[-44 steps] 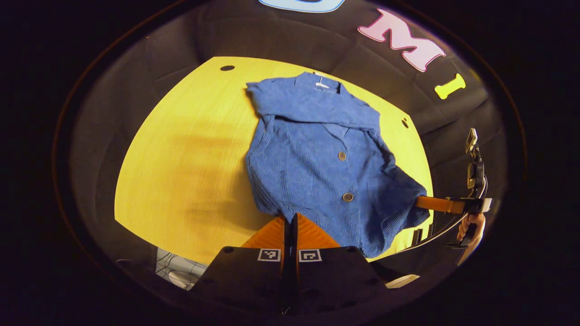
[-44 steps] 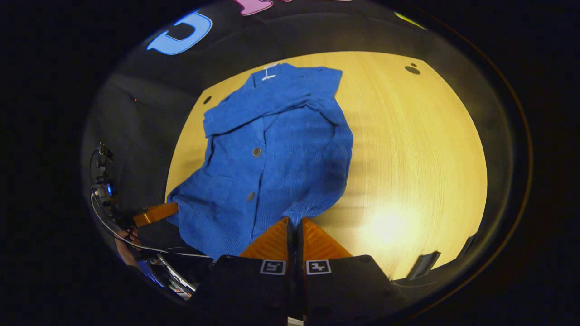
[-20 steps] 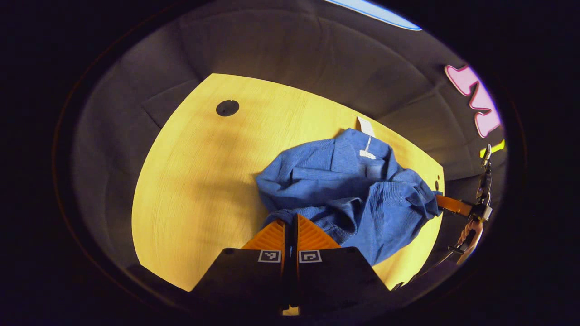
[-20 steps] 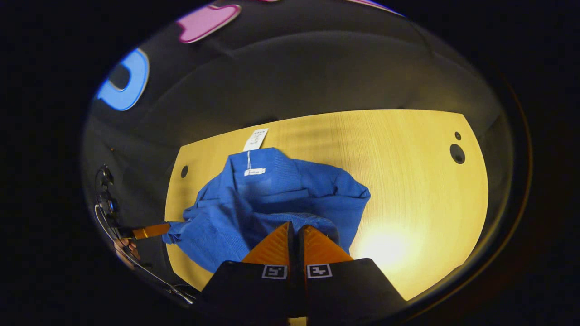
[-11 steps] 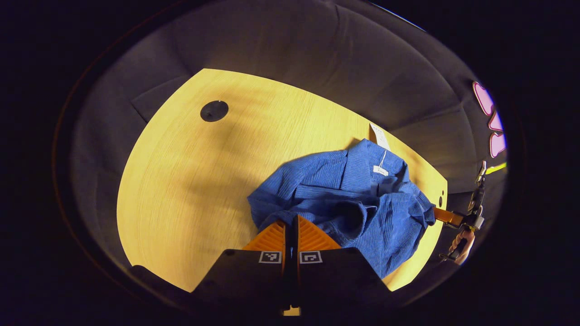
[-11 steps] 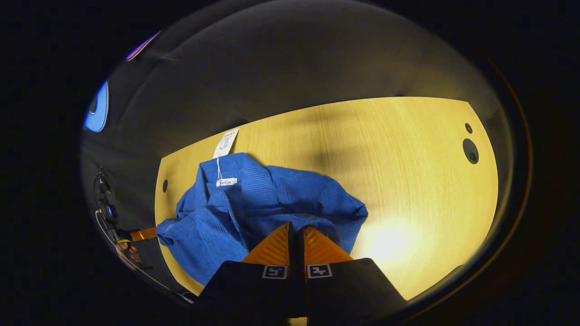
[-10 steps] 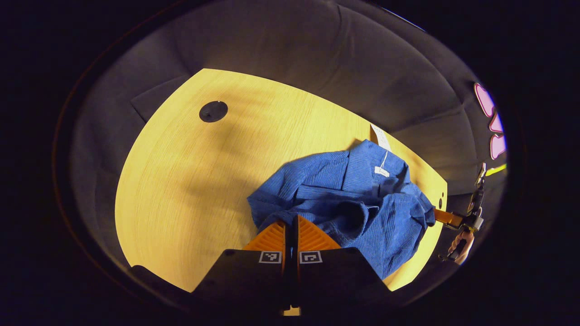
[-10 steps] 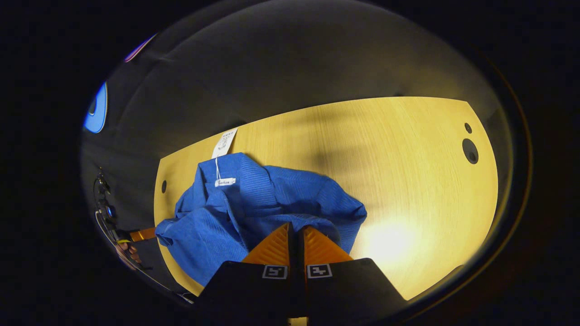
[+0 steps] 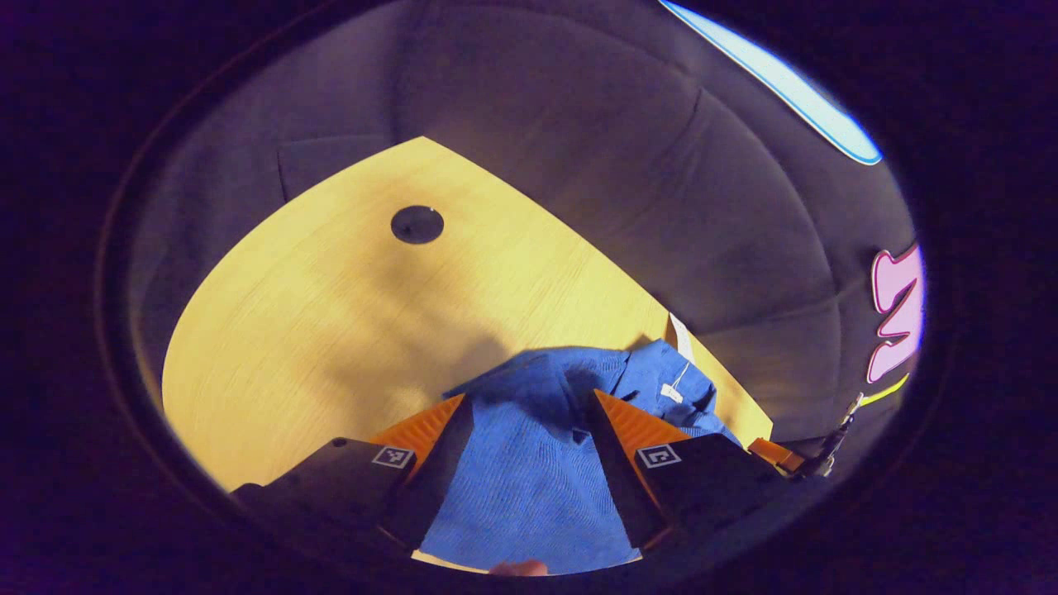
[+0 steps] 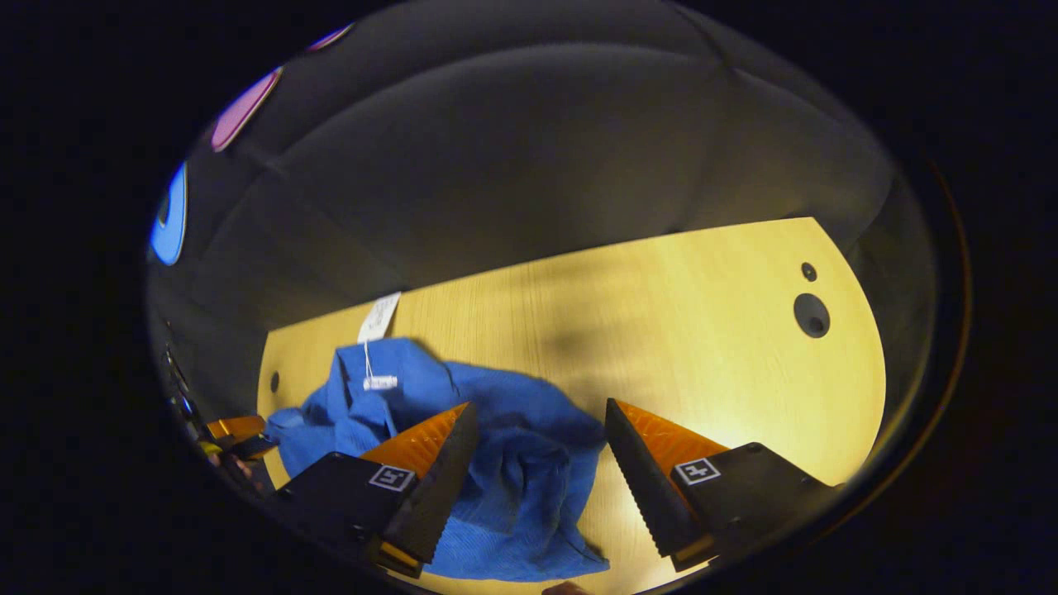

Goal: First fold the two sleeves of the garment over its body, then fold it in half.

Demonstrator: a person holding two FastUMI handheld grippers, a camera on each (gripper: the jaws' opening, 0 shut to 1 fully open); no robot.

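Since the earlier frames, both grippers have released the hem they pinched and carried toward the collar, and their fingers now stand wide apart. Wooden table (image 10: pixel 702 330): fills the centre and right of the right gripper view and the left half of the left gripper view. Blue garment (image 10: pixel 512 463): lies doubled over on the table, lower left of centre in the right gripper view and lower centre in the left gripper view (image 9: pixel 529 471), its neck label and hang tag (image 10: pixel 378 318) toward the far edge. Left gripper (image 9: pixel 529 417): spread over the cloth, gripping nothing. Right gripper (image 10: pixel 541 430): likewise spread, with cloth lying loose between its fingers. Judged progress: sleeves appear tucked in and the half fold laid; the bundle looks rumpled, so only smoothing or withdrawal seems left.
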